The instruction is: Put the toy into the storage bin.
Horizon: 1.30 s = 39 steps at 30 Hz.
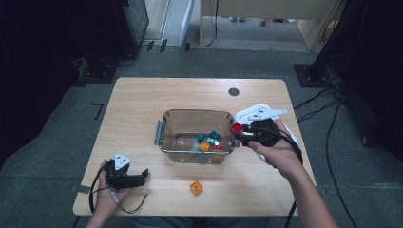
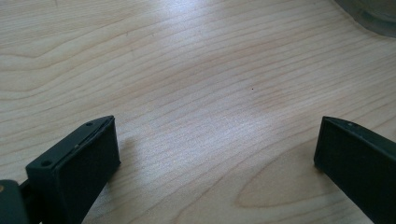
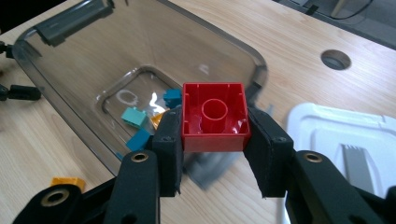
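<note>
1. Right tool point(image 3: 214, 140): jaws clamped on a red square plastic building brick point(image 3: 215, 116), hollow underside facing the camera, held above the right rim of a clear plastic rectangular tub point(image 1: 164, 137).
2. Left tool point(image 2: 215, 149): jaws wide apart, nothing between them, over bare light wooden bench point(image 2: 196, 70).
3. Tub contents: teal, orange and red bricks.
4. Orange square brick point(image 1: 196, 187): on the bench, near the tub.
</note>
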Available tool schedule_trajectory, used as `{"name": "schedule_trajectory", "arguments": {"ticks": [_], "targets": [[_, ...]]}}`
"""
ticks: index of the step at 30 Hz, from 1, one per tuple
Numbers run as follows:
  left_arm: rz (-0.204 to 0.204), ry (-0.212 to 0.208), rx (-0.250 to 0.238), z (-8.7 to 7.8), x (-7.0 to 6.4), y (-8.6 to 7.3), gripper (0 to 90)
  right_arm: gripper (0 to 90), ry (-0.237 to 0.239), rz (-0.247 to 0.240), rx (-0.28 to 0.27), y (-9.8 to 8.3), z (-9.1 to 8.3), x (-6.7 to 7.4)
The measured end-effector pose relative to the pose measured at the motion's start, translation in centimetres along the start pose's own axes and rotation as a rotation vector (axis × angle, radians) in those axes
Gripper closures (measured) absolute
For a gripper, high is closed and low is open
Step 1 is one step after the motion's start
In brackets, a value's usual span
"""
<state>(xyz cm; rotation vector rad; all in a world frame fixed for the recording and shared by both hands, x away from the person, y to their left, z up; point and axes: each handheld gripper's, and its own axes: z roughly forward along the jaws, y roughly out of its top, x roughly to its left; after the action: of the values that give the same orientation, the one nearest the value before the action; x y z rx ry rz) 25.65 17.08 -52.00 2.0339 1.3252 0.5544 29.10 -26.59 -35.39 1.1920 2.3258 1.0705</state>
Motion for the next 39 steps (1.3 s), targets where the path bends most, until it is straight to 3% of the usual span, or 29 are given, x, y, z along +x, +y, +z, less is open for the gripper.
{"name": "schedule_trajectory", "arguments": {"ticks": [5,10,16,21,23,28,34,39], "targets": [[0.000,0.000,0.001,0.0,0.0,0.0,0.0,60.0,0.022,-0.029,0.020,1.1,1.6,1.1],[0.000,0.000,0.000,0.0,0.0,0.0,0.0,60.0,0.034,-0.029,0.051,1.7,3.8,2.2],[-0.001,0.000,0.000,0.0,0.0,0.0,0.0,59.4,0.052,-0.035,0.069,2.1,5.1,3.2],[0.000,0.000,0.000,0.0,0.0,0.0,0.0,46.8,0.093,-0.023,0.066,2.1,5.4,3.3],[0.000,0.000,0.000,0.0,0.0,0.0,0.0,37.4,0.103,-0.017,0.062,2.1,5.3,3.2],[0.000,-0.001,0.000,0.0,0.0,0.0,0.0,14.6,0.080,-0.020,0.033,1.7,4.4,2.7],[0.000,-0.001,0.000,0.0,0.0,0.0,0.0,4.0,0.066,-0.008,0.006,1.1,3.1,1.8],[0.001,0.000,0.001,0.0,0.0,0.0,0.0,1.0,0.042,0.005,-0.012,0.3,1.9,0.8]]}}
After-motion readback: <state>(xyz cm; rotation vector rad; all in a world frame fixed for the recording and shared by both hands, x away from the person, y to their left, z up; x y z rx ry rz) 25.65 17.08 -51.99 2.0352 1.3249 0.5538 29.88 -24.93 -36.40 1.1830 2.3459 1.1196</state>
